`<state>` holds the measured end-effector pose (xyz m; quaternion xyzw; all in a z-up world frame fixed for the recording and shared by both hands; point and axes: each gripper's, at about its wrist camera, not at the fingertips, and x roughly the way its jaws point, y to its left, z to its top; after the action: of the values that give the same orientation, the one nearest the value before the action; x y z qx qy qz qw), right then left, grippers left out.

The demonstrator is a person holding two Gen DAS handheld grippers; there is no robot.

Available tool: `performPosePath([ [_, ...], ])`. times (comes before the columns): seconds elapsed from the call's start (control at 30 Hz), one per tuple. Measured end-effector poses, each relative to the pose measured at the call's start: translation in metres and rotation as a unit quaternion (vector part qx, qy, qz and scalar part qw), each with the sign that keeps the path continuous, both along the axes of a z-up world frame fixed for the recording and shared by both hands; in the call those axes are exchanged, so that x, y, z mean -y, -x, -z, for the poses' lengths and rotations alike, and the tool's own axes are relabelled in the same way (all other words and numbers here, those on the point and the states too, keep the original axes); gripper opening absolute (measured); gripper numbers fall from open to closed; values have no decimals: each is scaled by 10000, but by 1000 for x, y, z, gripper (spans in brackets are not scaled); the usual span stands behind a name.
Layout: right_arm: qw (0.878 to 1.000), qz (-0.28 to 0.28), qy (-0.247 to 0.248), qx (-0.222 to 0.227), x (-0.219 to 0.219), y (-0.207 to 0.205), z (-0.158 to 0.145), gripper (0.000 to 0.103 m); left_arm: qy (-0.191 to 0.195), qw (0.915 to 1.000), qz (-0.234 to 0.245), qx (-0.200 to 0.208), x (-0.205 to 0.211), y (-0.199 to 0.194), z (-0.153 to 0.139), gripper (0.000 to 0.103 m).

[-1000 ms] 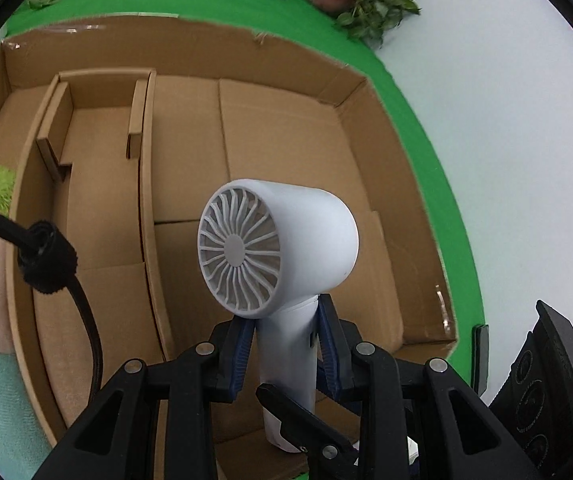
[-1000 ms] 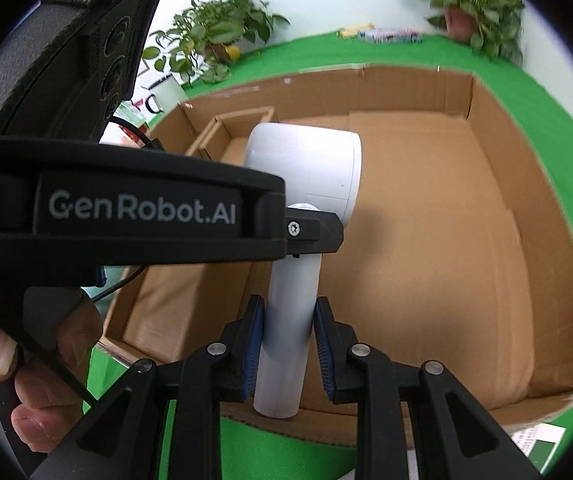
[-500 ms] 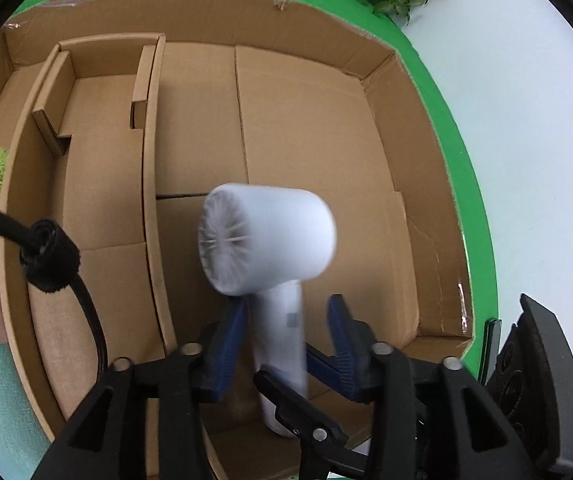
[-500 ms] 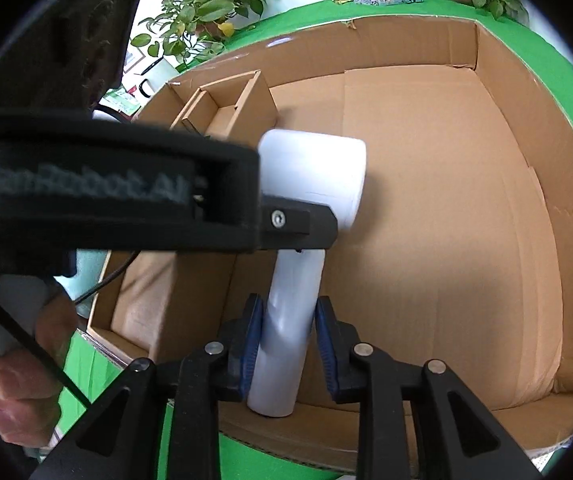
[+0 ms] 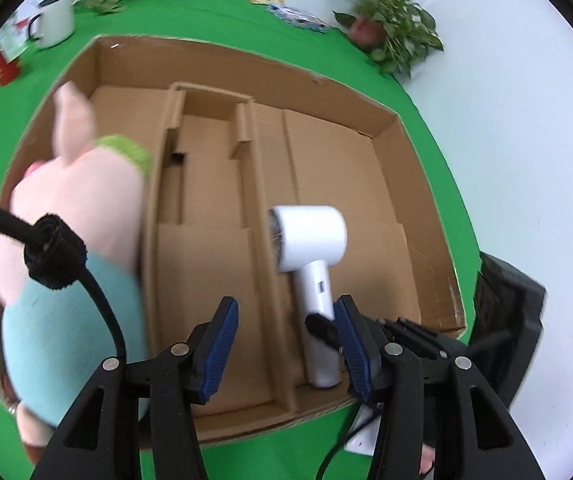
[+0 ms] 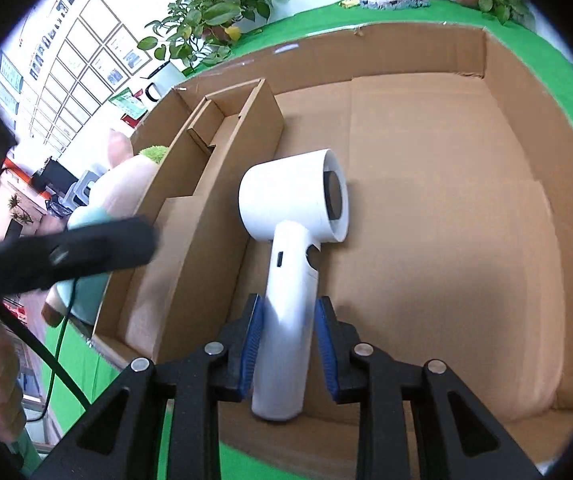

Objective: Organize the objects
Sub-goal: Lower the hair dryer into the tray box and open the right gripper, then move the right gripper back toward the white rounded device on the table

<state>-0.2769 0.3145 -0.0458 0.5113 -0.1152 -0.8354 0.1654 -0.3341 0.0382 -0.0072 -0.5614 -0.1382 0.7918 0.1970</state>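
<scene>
The right tongs [image 6: 288,344] gripped the hair dryer [image 6: 292,240] by its handle to lay it flat in the cardboard box [image 6: 426,56], while the left tongs [image 5: 286,344] stood wide open, holding nothing.

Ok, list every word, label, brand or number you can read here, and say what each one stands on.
Nothing can be read as text.
Framed sheets on the wall: too small.
Green card beyond the box: too small.
Red can: label blurred.
Packets at the table's far edge: print blurred.
Hair dryer: one small dark mark on the handle, no letters.
</scene>
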Motion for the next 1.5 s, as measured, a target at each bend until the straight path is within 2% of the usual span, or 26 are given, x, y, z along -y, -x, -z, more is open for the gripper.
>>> performPosePath([
  [0.13, 10000, 52, 1, 16, 6, -1, -4, 25, -87, 9999, -1, 50, 11, -5, 8, 49],
  [0.33, 9998, 165, 7, 79, 14, 4, -2, 25, -196, 9997, 66, 148, -6, -4, 24, 49],
  [0.57, 9991, 347, 202, 125, 11, 7, -1, 26, -297, 9995, 28, 54, -7, -6, 30, 51],
  [0.6, 9992, 365, 132, 68, 10, 4, -3, 28, -262, 9997, -4, -29, -9, -5, 32, 53],
  [0.63, 9991, 400, -89, -64, 12, 4, -7, 38, -190, 9997, -44, -173, -9, -7, 29, 53],
  [0.67, 9988, 398, -200, -201, 11, -2, -12, 57, -97, 9993, -78, -366, -7, -12, 24, 53],
  [0.7, 9982, 392, -248, -375, 8, -9, -18, 67, -4, 9983, -75, -578, -10, -18, 19, 53],
  [0.73, 9962, 423, -340, -674, 4, -22, -26, 79, 137, 9962, -64, -853, -10, -25, 11, 53],
  [0.77, 9935, 493, -491, -897, 1, -32, -32, 82, 322, 9929, -101, -1144, -11, -33, 2, 54],
  [0.83, 9839, 687, -927, -1364, -5, -56, -41, 83, 669, 9829, -240, -1700, -14, -51, -12, 66],
  [0.97, 9670, 964, -1381, -1913, -16, -100, -48, 84, 1149, 9542, -577, -2702, -20, -91, -34, 100],
  [1.03, 9557, 1276, -1495, -2192, -23, -119, -52, 85, 1281, 9401, -685, -3083, -26, -109, -36, 102],
  [1.1, 9499, 1437, -1493, -2340, -29, -130, -56, 89, 1417, 9323, -733, -3247, -35, -122, -33, 102],
  [1.17, 9471, 1488, -1506, -2413, -31, -137, -59, 90, 1507, 9290, -778, -3290, -41, -130, -31, 102],
  [1.27, 9451, 1432, -1608, -2457, -28, -140, -61, 93, 1476, 9286, -847, -3297, -41, -142, -30, 102],
  [1.3, 9450, 1415, -1626, -2461, -27, -140, -62, 95, 1468, 9286, -839, -3302, -40, -145, -31, 102],
  [1.33, 9453, 1393, -1625, -2460, -26, -141, -63, 103, 1472, 9282, -830, -3314, -40, -148, -32, 102],
  [1.5, 9473, 1335, -1535, -2477, -27, -146, -61, 102, 1453, 9297, -829, -3280, -42, -161, -29, 102],
])
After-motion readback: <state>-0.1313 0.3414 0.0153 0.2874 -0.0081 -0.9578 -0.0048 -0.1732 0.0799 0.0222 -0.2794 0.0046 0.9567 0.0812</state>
